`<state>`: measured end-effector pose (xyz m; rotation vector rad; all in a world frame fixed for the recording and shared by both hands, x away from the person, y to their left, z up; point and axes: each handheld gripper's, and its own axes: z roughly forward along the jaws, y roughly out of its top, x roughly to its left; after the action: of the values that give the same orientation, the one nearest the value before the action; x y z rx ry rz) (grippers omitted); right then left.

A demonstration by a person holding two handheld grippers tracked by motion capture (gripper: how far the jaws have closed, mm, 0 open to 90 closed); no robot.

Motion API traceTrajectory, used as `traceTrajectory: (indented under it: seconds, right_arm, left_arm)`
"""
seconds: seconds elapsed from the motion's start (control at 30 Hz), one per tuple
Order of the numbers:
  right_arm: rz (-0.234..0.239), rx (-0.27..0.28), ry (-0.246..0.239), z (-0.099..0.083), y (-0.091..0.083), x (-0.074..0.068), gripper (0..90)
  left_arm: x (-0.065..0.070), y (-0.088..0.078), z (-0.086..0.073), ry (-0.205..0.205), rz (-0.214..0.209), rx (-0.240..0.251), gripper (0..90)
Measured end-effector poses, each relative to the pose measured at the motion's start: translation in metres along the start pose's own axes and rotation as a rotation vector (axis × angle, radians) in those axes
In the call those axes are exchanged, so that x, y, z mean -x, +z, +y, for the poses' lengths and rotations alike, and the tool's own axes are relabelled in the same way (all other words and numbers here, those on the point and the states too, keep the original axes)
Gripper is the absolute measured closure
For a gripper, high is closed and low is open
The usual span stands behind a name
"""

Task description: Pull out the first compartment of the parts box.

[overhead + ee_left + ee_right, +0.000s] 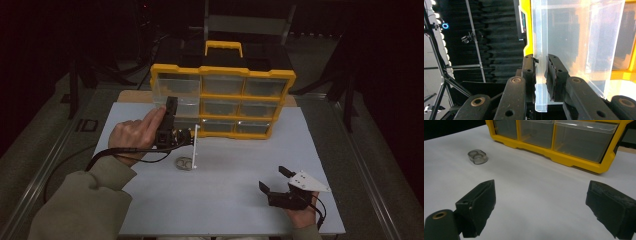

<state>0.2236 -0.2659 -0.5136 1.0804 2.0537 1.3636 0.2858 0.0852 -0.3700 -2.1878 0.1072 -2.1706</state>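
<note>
A: Where is the clear drawer (541,62)?

B: It sits pulled partway out of the top left slot of the yellow organizer (222,100), which stands upright toward the far edge of the white table (225,200). In the left gripper view its clear front wall runs straight up between the two black jaws.

A: Is the left gripper (172,122) gripping it?

B: Its jaws stand close together, one on each side of that thin wall. The left pad lies against the plastic, the right pad is at it or just off it; I read it as a pinch on the drawer's wall. The person's left hand (135,135) holds the gripper up at the cabinet's left end, and the cable trails back toward the near left corner.

A: Anything near it on the table?

B: A small clear double-ring piece (183,163) lies flat just in front of the organizer's lower left corner, touching nothing.

A: And the right gripper (274,179)?

B: It rests low near the near right corner of the table, well apart from the organizer. Its jaws are spread wide with bare white table between them, holding nothing. In the right gripper view the organizer's bottom row of clear drawers is shut.
</note>
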Motion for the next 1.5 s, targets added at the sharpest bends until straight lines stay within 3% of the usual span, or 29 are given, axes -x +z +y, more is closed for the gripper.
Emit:
traceTrajectory:
  seconds: [0.07,0.27,0.37,0.57,0.77,0.9,1.2,1.5]
  right_arm:
    - [-0.002,0.002,0.001,0.000,0.000,0.000,9.7]
    - [-0.002,0.002,0.001,0.000,0.000,0.000,9.7]
    - [0.001,0.001,0.001,0.000,0.000,0.000,9.6]
    - [-0.001,0.001,0.001,0.000,-0.001,0.001,9.6]
    - [-0.004,0.002,0.000,0.000,-0.001,0.001,9.7]
    - [-0.004,0.001,-0.003,0.000,-0.001,0.001,9.6]
    - [-0.009,0.001,-0.002,-0.001,-0.001,0.001,9.6]
    - [-0.009,0.001,0.001,-0.001,-0.002,0.001,9.6]
  left_arm:
    - [0.001,-0.001,0.000,-0.003,-0.005,0.007,76.4]
    - [0.005,-0.004,0.004,-0.029,0.006,0.018,51.2]
    - [0.006,-0.007,0.005,-0.047,-0.013,0.031,46.6]
    - [0.012,-0.014,0.007,-0.075,0.020,0.057,25.9]
    - [0.017,-0.015,0.009,-0.091,-0.067,0.036,6.0]
    - [0.023,-0.015,0.007,-0.125,-0.125,0.043,1.3]
    - [0.029,-0.016,0.004,-0.204,-0.206,0.059,0.4]
    - [0.035,-0.018,-0.001,-0.311,-0.291,0.082,0.4]
